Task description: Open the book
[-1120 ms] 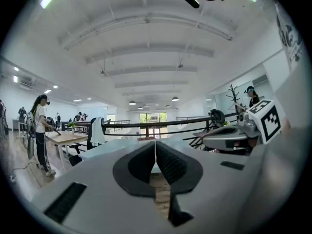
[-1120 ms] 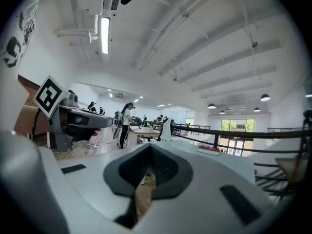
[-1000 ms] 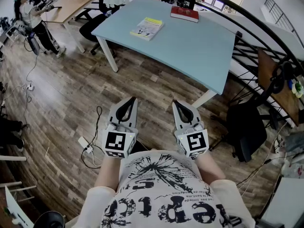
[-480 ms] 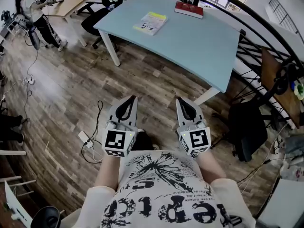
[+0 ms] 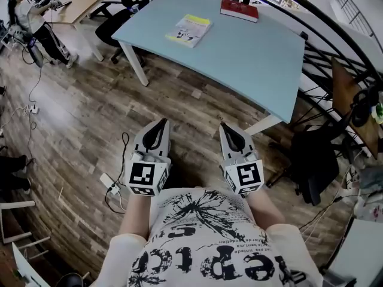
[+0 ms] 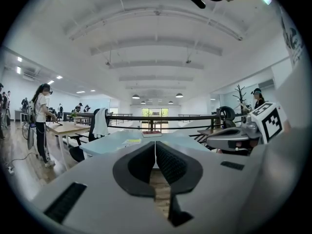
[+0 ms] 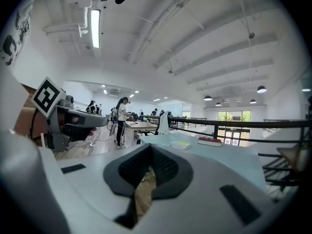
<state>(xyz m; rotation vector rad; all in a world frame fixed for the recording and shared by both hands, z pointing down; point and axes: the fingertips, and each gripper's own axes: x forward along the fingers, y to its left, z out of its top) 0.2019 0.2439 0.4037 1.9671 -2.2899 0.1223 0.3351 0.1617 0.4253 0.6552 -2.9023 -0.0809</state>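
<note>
A closed book with a yellow and white cover [image 5: 189,30] lies on the light blue table [image 5: 251,58], near its far left side. Both grippers hang side by side over the wooden floor, well short of the table. My left gripper [image 5: 161,122] is shut with nothing in it, and so is my right gripper [image 5: 224,127]. The left gripper view looks past the shut left gripper [image 6: 155,143] to the book [image 6: 132,141] far ahead. From the right gripper [image 7: 150,148], the book [image 7: 181,144] also lies far off on the table.
A red book [image 5: 239,9] lies at the table's far edge. A black office chair [image 5: 311,160] stands right of the table's near corner. A power strip and cables [image 5: 111,184] lie on the floor at the left. A person [image 5: 27,20] stands at a wooden desk far left.
Both grippers have moved together a little forward and down toward the table, still shut and empty. The table and books have shifted slightly in the head view.
</note>
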